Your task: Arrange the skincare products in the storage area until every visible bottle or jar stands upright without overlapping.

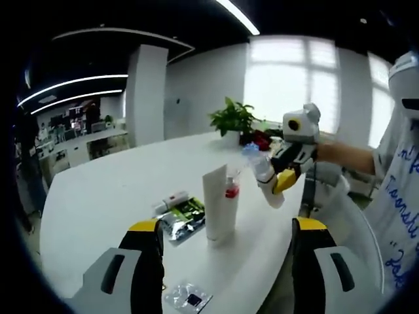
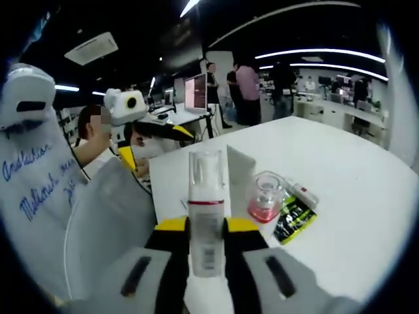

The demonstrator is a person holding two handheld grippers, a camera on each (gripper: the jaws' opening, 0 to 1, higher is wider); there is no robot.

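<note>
A white tube stands upright on the white table, straight ahead of my left gripper, whose jaws are open and hold nothing. Just behind the tube sits a small pink jar. My right gripper hovers right of them, shut on a white pump bottle with a clear cap. In the right gripper view that bottle rises upright between my right gripper's yellow-tipped jaws. Beyond it are the tube and the pink jar. The left gripper shows at the left.
A green and black sachet and a small white tube lie flat left of the standing tube. A silver sachet lies near my left jaws. A potted plant stands at the far edge. People stand in the background.
</note>
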